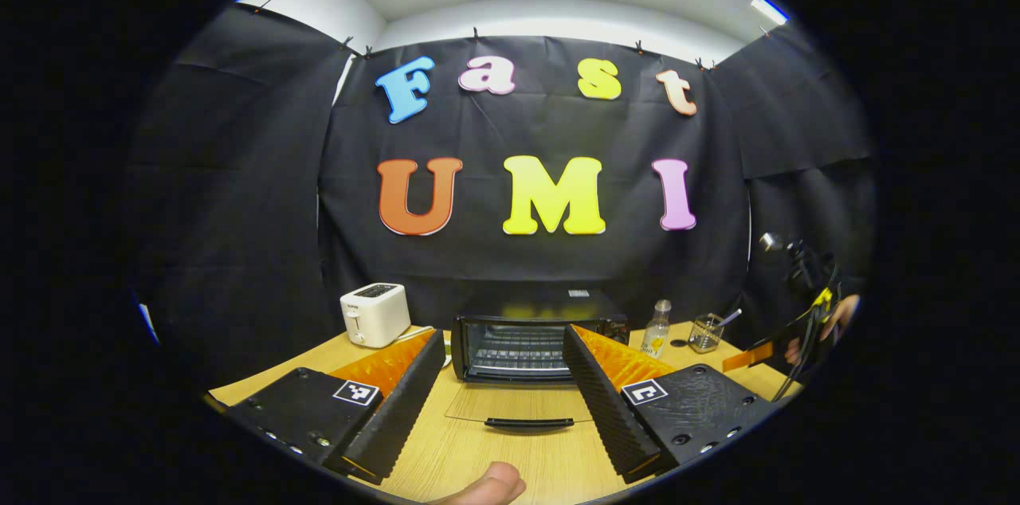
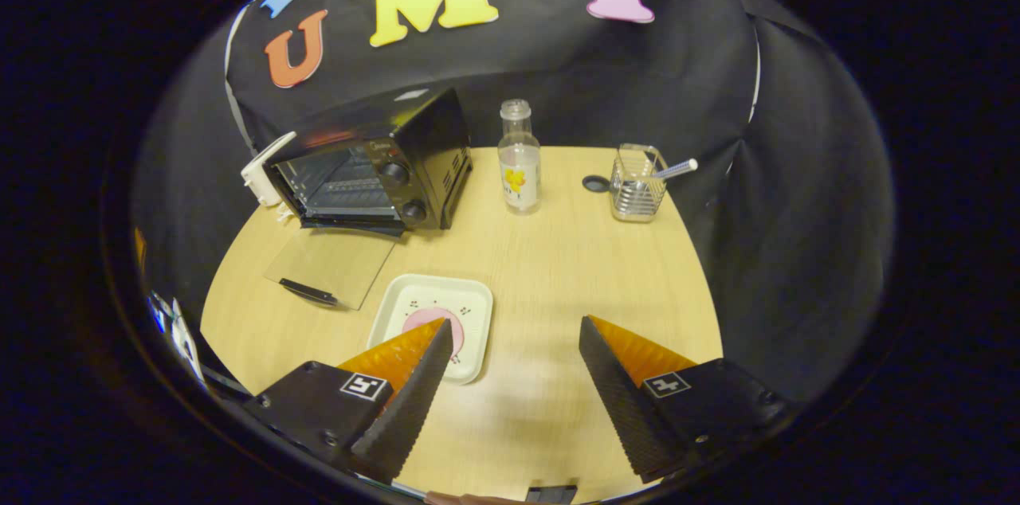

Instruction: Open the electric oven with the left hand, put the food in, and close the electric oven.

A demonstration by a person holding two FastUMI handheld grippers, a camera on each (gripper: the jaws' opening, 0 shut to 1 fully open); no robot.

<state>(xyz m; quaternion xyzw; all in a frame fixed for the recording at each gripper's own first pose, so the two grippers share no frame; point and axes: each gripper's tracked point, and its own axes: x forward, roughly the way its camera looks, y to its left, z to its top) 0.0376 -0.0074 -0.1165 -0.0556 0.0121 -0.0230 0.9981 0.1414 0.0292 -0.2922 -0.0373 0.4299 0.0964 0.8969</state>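
Worktop of pale wood, carrying everything, with the electric oven as landmark near its back edge. Oven black, cavity bare, wire rack visible inside. Glass door dropped flat onto the wood in front of the oven, handle at its near edge; judged as the opening step already done, door left down to keep the mouth free for loading. White toaster just beside the oven's left flank in the left gripper view. Square white plate lay in front of the oven, off the door's right corner, bearing the food, a pink round item, partly hidden behind a fingertip; placed near the mouth, seemingly for a short carry. Clear bottle stood upright just right of the oven; wire basket with a utensil farther right, a small dark disc between them.

Left gripper hung squarely before the oven, jaws spread wide, gripping nothing, the door handle between and beyond its fingers; probably parked there ready for closing. Right gripper hovered above the wood in front of the oven, jaws likewise wide apart and empty, left fingertip overlapping the plate, apparently lining up for the pick. Loading not yet done.
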